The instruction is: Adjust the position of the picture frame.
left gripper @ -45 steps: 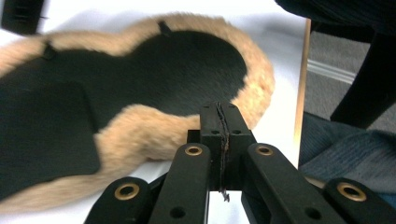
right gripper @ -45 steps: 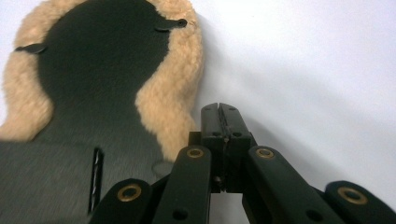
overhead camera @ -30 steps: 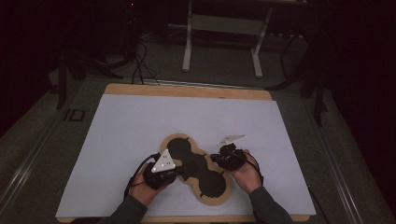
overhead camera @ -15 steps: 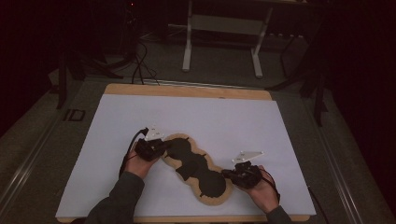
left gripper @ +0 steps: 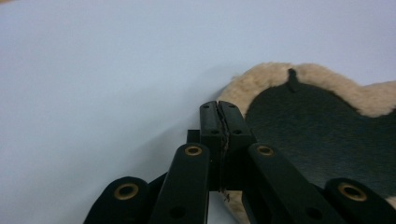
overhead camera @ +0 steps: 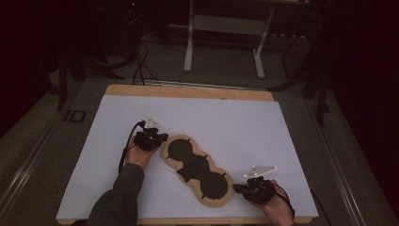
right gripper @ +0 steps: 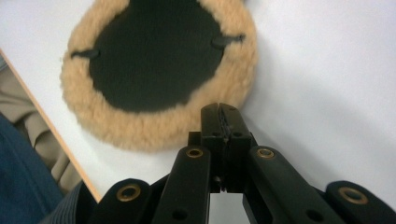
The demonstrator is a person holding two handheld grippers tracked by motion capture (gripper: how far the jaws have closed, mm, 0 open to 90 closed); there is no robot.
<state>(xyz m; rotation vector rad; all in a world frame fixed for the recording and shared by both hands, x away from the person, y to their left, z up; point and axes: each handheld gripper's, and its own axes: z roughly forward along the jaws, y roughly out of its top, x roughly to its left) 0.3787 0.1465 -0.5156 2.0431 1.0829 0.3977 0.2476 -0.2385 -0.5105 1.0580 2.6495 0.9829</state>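
Observation:
A long peanut-shaped pad [overhead camera: 195, 169] with a black middle and a tan fleece rim lies slantwise on the white table cover [overhead camera: 244, 127]. My left gripper [overhead camera: 162, 140] rests at the pad's upper left end. Its jaws are shut, and its tip [left gripper: 219, 105] meets the fleece rim of the pad [left gripper: 322, 130]. My right gripper [overhead camera: 236, 188] sits at the pad's lower right end, near the table's front edge. It is also shut, with its tip [right gripper: 219, 108] against the fleece of the pad [right gripper: 154, 60]. Nothing bulky is clamped in either.
The wooden table edge [overhead camera: 188, 91] frames the white cover, and the front edge [right gripper: 46, 119] runs close to the right gripper. A metal stand [overhead camera: 223, 28] and cables [overhead camera: 139, 61] lie on the dark floor behind the table. A person's blue garment [right gripper: 18, 182] is near the front edge.
Both grippers started together over the middle of the pad and slid apart along it, the left to the upper left end, the right to the lower right end. The pad has kept its place.

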